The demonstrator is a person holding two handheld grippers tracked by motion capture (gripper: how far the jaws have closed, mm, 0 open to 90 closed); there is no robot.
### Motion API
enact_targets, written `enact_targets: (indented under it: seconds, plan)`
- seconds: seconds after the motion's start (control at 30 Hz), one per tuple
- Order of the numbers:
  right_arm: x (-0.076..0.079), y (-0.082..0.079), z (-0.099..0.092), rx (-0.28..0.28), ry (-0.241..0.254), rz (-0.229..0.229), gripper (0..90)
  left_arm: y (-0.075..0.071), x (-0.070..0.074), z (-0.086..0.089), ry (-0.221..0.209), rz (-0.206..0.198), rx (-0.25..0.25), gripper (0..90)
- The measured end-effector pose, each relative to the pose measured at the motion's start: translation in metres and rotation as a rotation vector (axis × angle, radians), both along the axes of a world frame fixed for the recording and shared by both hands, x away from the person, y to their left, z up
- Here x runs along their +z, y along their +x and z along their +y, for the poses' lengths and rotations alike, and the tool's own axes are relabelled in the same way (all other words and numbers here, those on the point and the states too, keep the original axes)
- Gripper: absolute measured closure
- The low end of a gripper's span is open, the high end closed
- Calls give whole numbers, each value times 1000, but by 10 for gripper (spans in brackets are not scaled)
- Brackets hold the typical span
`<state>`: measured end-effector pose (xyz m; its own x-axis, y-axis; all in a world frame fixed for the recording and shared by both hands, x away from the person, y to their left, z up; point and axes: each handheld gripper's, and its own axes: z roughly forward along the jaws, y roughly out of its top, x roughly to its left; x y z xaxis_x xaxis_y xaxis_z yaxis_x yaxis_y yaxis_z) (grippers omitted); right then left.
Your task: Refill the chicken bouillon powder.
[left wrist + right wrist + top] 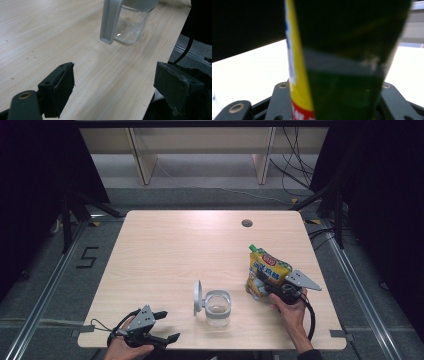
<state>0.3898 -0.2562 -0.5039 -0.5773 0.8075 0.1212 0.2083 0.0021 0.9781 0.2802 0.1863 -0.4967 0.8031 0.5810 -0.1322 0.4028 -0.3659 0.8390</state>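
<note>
Evidently a pour in the making: right gripper (pixel 265 287) clamped on the yellow pouch (pixel 266 270), left gripper (pixel 162 326) idle with jaws wide apart.

Tipping the green spout (pixel 253 248) over the mouth of the glass jar (pixel 218 307) looks like the step, so keep the pouch high and turn it slowly; the flipped-up lid (pixel 198 297) stands on the jar's left, so come in from the right. Up close the pouch blocks the right gripper view, hiding its jaw tips; whether the spout is capped is unclear, and the jar's contents are faint.
</note>
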Motion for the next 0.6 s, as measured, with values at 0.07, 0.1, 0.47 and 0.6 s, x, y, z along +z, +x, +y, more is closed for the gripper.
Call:
enact_targets:
  seconds: [0.07,0.1,0.47,0.6]
  plan:
    - [3,0,2,11,-10,7,558,0,1,1,8,-1,-3,161]
    - [5,0,3,8,-24,0,562,0,1,1,6,-5,-2,161]
    - [23,-18,6,12,-61,57,606,0,3,3,-20,-17,22,164]
    - [29,-22,6,15,-70,7,609,-1,4,3,-29,-23,38,166]
